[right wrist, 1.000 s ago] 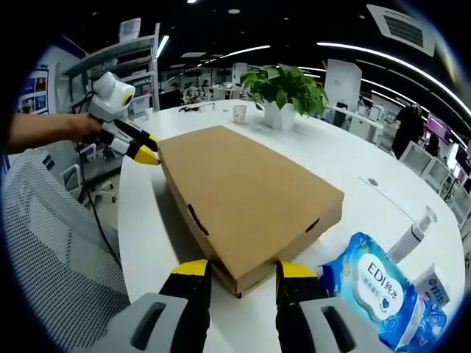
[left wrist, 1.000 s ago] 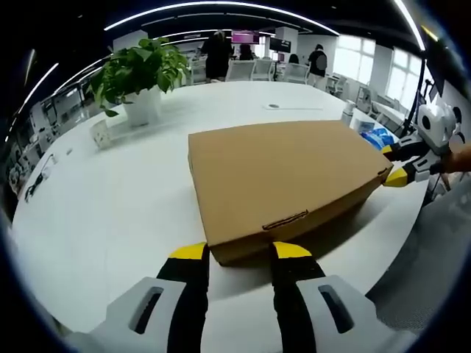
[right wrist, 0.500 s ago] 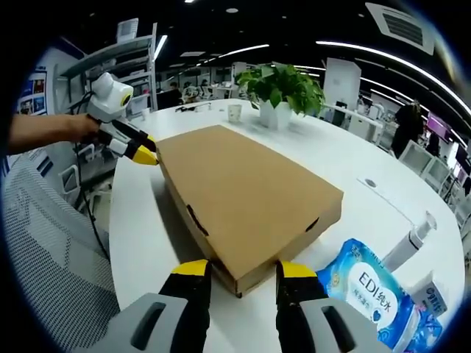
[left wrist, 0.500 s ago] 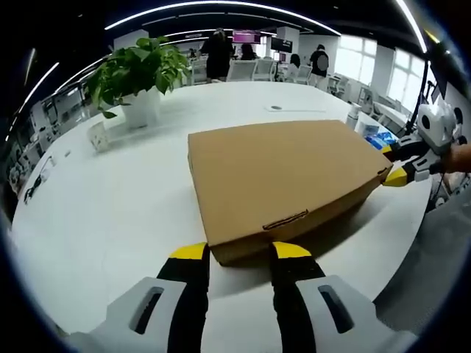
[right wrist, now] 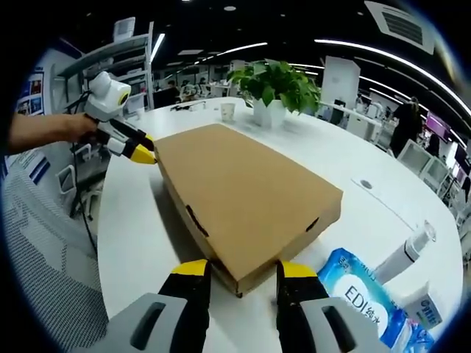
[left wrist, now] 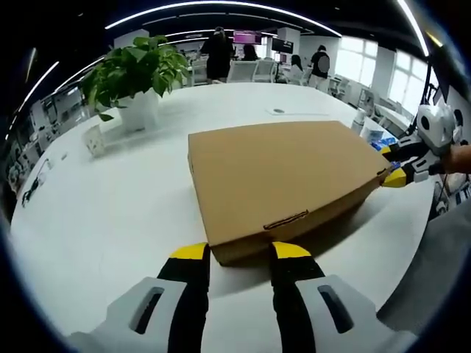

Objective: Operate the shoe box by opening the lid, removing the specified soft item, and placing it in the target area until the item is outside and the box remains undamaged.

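A flat brown cardboard shoe box (left wrist: 283, 173) lies shut on the white table (left wrist: 96, 213). My left gripper (left wrist: 240, 252) stands open at the box's near corner, with the yellow-tipped jaws on either side of that corner. In the right gripper view the same box (right wrist: 246, 191) runs away from me. My right gripper (right wrist: 245, 270) is open around its near corner. The left gripper (right wrist: 143, 154), held by a hand, sits at the far left corner there. In the left gripper view the right gripper (left wrist: 395, 176) touches the box's right corner. What lies inside the box is hidden.
A potted plant (left wrist: 136, 73) (right wrist: 276, 84) stands beyond the box, with a small cup (right wrist: 227, 110) beside it. A blue wipes pack (right wrist: 364, 309) and a pump bottle (right wrist: 405, 254) lie right of my right gripper. A mesh chair (right wrist: 44, 294) stands at the table's edge. People stand far behind.
Both views have shifted slightly with the hands. The box stays shut and both grippers stay at their corners.
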A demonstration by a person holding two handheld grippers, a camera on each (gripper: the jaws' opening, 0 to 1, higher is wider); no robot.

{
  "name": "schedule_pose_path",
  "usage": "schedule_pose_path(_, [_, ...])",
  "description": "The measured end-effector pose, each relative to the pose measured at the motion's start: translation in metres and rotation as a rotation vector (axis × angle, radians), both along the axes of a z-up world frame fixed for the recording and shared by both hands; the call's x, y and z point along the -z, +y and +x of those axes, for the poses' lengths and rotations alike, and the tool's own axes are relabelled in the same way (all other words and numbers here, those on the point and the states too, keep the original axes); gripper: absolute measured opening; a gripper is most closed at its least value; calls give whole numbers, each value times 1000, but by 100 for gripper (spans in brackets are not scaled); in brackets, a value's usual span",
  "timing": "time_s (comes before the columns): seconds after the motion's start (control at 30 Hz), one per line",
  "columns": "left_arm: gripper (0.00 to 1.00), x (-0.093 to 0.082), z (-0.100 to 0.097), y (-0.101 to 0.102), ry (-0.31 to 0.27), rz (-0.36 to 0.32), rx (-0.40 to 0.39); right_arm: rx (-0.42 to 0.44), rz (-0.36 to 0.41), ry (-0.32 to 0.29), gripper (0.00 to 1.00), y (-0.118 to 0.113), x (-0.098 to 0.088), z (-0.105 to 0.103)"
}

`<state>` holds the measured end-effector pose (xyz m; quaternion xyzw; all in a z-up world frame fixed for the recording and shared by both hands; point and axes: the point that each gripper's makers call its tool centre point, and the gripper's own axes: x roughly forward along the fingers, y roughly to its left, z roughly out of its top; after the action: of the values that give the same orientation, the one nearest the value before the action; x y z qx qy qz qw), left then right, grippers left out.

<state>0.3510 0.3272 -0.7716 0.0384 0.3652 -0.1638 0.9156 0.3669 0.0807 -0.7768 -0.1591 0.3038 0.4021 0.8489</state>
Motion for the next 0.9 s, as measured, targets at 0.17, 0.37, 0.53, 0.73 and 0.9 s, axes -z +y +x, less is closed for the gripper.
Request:
schedule_pose_path(0.17, [31, 0, 11, -2, 4, 1, 7, 6, -4, 0, 32, -2, 0, 9])
schedule_pose_path(0.37, [31, 0, 25, -4, 7, 0, 18, 17, -9, 0, 32, -4, 0, 20])
schedule_pose_path(0.53, [31, -1, 35, -7, 14, 2, 29, 27, -10, 1, 32, -7, 0, 30])
schedule_pose_path(0.73, [31, 0, 41, -10, 10, 3, 33, 30, -15, 1, 33, -9, 0, 38])
schedule_pose_path(0.9, [30, 0, 43, -9, 4, 15, 44, 33, -20, -1, 33, -10, 1, 40])
